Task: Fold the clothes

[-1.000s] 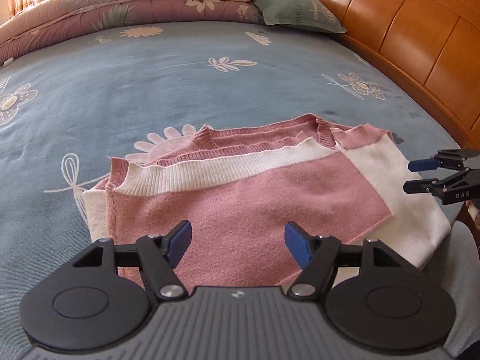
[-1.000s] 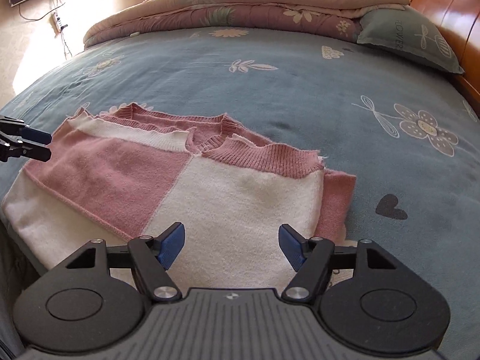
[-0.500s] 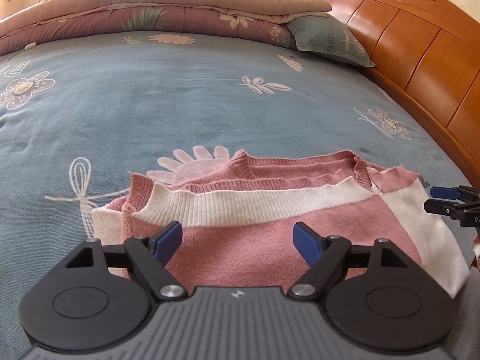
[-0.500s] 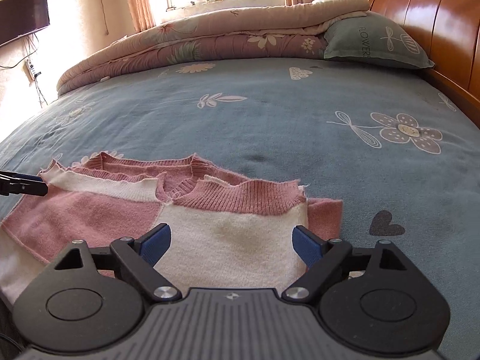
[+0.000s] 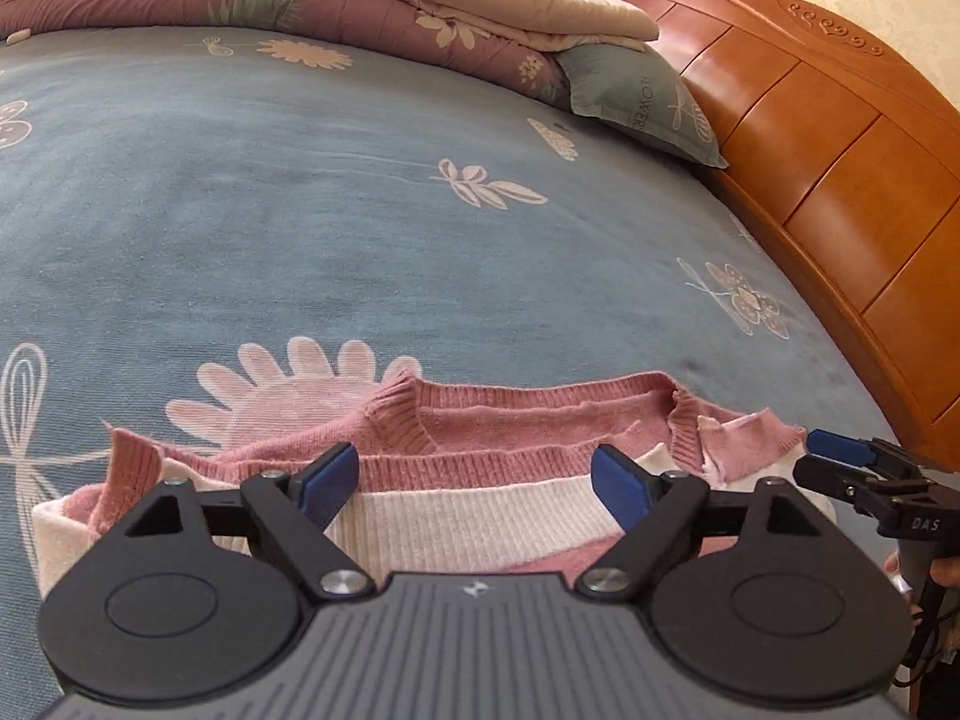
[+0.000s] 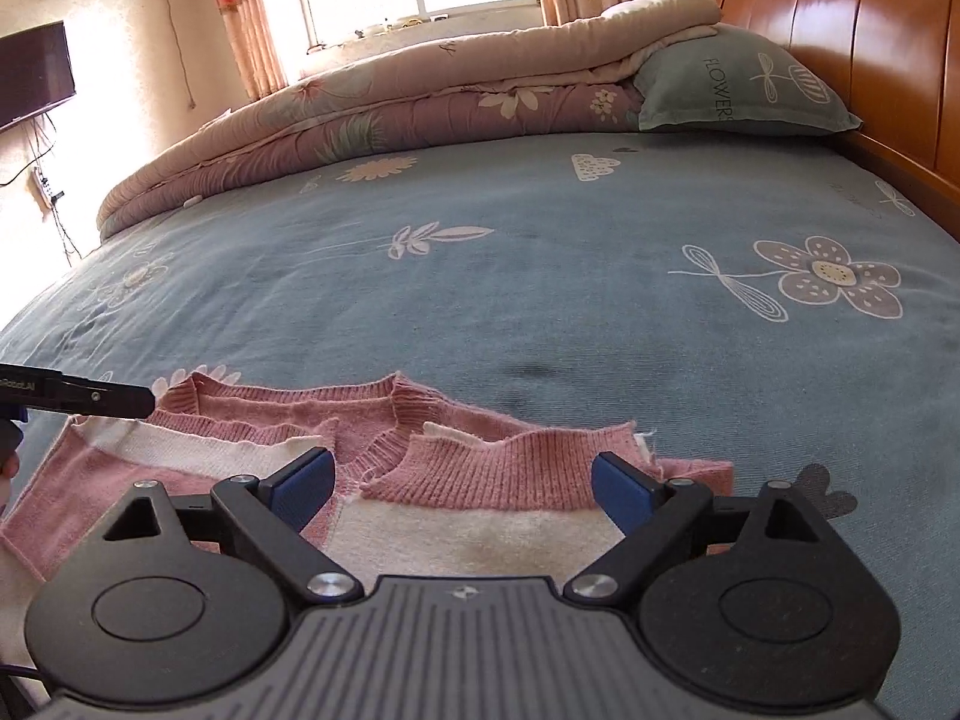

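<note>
While its jaws are opening with nothing pinched between them, the left gripper (image 5: 474, 483) hovers over the folded sweater (image 5: 456, 516) just ahead of its tips. Beside it, the right gripper (image 6: 462, 489) is also opening, wide and empty, above the same sweater on the bed sheet (image 6: 540, 276).

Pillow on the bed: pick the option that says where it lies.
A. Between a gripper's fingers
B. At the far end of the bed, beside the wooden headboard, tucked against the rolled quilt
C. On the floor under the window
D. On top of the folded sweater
B. The grey-green pillow lies against the rolled quilt next to the wooden headboard, far from the sweater.
</note>
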{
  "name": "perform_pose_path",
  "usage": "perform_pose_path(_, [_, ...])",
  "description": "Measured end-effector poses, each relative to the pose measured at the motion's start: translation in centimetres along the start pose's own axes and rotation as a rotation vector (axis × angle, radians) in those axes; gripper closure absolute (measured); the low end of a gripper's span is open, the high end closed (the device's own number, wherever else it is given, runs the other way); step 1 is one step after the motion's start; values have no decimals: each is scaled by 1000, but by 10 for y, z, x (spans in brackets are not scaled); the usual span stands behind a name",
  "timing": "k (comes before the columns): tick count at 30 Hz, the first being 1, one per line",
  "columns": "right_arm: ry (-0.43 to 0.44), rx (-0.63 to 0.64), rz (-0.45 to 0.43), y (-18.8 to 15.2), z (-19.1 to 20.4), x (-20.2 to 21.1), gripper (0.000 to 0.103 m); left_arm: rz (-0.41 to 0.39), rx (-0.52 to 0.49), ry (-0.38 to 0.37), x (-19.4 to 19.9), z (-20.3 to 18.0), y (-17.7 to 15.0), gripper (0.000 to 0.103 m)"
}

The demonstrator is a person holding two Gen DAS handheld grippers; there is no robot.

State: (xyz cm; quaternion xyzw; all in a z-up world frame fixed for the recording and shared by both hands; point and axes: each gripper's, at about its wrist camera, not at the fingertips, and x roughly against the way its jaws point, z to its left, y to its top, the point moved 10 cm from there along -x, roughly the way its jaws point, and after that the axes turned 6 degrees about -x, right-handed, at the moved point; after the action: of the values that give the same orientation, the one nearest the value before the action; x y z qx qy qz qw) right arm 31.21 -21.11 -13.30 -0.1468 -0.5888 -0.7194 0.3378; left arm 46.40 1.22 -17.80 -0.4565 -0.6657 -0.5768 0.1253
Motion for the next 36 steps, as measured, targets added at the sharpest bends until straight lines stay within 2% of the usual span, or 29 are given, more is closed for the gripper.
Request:
perform_pose_path(3, [8,25,29,-8,6,-8,8,-17,16,-3,-14,7,2,18])
perform_pose_path(5, [7,49,61,-19,7,-14,8,-26,23,-19,-15,7,5,13])
perform_pose_path(9, [-6,70,81,-28,9,-18,8,-29,10,-13,-8,2,7,14])
perform_pose_path(12, [30,98,53,-18,21,-13,7,-55,10,-51,6,-10,10,13])
perform_pose_path(15, [76,152,28,-5,41,-19,2,-37,29,-80,-2,-13,7,13])
perform_pose_path(16, [89,165,29,-1,46,-25,2,-21,43,-67,-7,-10,5,13])
perform_pose_path(22, [176,206,100,3,69,-70,2,-25,114,-89,-15,-1,3,13])
perform_pose_path(25, [150,213,149,-7,66,-92,0,-30,104,-97,-15,-1,2,12])
perform_pose_path(31, [131,235,149,-8,69,-100,0,-49,124,-117,-19,0,4,11])
perform_pose_path(36, [125,219,136,-4,71,-91,0,-29,110,-94,-17,-5,6,10])
